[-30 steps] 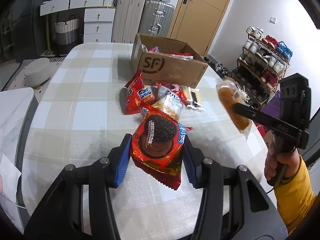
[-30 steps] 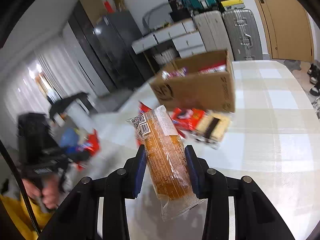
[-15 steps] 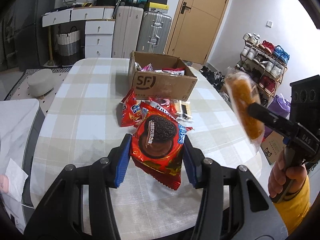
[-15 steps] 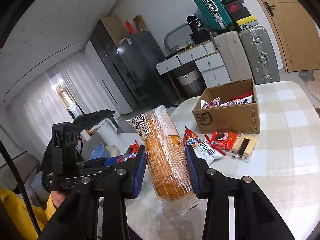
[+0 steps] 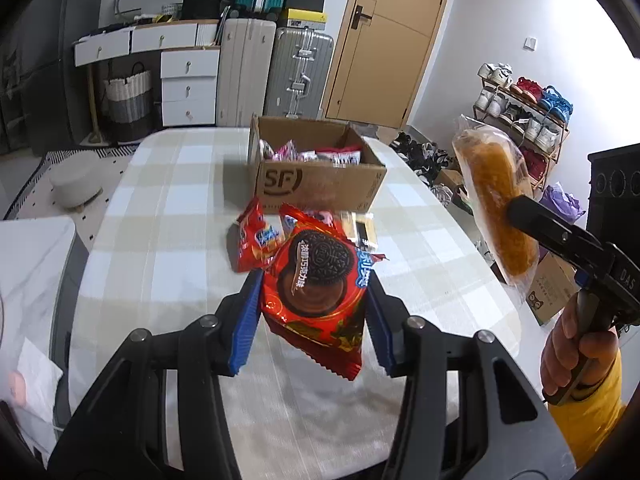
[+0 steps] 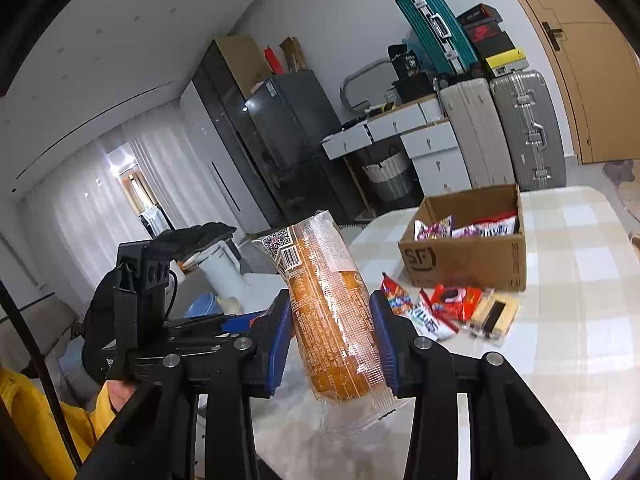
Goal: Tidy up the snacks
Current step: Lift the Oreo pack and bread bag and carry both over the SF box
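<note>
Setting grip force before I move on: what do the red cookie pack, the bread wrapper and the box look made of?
Cookie pack: glossy printed plastic film, likely foil-lined; it glints and has crimped zigzag ends. Bread wrapper: thin clear plastic; the brown loaf shows through, with glare and a loose crinkled tail. Box: matte brown corrugated cardboard with open flaps, by its look.

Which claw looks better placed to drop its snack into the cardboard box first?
Probably left. The left claw holds the red cookie pack over the table, with the cardboard box straight ahead. The right claw, gripping the wrapped cake, sits off the table's side, with the box off to one side.
</note>
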A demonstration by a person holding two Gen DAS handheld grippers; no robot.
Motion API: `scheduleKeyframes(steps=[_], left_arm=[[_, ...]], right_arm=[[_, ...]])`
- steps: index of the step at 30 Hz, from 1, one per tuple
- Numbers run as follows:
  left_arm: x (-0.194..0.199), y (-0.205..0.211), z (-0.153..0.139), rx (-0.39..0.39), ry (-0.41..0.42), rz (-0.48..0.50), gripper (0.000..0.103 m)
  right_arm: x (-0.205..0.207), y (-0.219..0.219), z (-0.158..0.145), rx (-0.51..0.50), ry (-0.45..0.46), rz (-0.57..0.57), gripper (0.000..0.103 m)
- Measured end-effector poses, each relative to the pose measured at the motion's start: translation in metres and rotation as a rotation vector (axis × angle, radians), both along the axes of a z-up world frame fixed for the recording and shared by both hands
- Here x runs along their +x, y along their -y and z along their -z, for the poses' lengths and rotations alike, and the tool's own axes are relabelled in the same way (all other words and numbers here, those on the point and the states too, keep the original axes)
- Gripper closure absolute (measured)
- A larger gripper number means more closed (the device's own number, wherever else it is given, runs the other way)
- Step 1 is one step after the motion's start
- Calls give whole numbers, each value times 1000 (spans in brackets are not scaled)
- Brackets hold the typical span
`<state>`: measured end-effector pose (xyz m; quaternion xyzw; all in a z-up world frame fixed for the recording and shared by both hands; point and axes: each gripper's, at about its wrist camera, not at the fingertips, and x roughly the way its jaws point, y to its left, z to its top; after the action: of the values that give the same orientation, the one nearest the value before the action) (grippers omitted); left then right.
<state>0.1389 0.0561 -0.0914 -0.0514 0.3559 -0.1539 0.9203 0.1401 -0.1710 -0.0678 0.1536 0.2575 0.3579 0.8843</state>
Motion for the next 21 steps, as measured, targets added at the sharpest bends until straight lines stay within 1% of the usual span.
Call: scheduleKeyframes(steps=[4, 8, 14, 21], left_arm=[[12, 0, -17, 20, 27, 8, 58], [32, 1, -31, 28, 37, 18, 58], [76, 3, -51, 35, 41, 24, 58], [133, 14, -69, 46, 38, 35, 58]], right_arm=[[11, 4, -11, 4, 23, 9, 64], [25, 5, -24, -8, 47, 18, 64], [51, 7, -42, -41, 82, 46, 64], [95, 7, -62, -87, 119, 81, 64]])
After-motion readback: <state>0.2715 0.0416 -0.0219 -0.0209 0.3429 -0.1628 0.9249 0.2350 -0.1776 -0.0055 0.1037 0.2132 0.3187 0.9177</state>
